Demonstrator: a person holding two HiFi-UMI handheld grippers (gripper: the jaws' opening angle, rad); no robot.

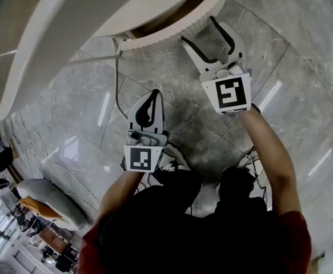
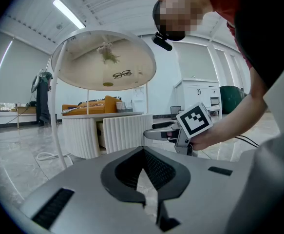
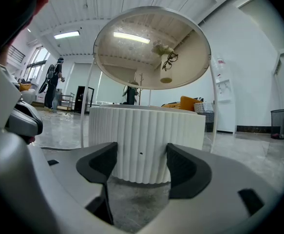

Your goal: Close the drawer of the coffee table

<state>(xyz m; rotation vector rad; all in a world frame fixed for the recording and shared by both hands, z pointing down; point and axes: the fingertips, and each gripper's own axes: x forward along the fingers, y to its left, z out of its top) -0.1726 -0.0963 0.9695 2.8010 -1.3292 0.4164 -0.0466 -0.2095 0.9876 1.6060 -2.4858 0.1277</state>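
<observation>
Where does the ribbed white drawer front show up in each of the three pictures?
Head view: top centre, the curved ribbed drawer front, just ahead of the right gripper.
Left gripper view: left of centre, beyond the shut left gripper.
Right gripper view: dead centre, framed by the open jaws.
Shared landmark: the round upper tabletop, seen in all three.

A large, open indoor hall, like a showroom or studio: polished grey marble floor (image 1: 303, 84), strip lights (image 2: 69, 12) overhead, white walls, an orange sofa (image 2: 90, 106), white cabinets (image 2: 198, 94).
</observation>
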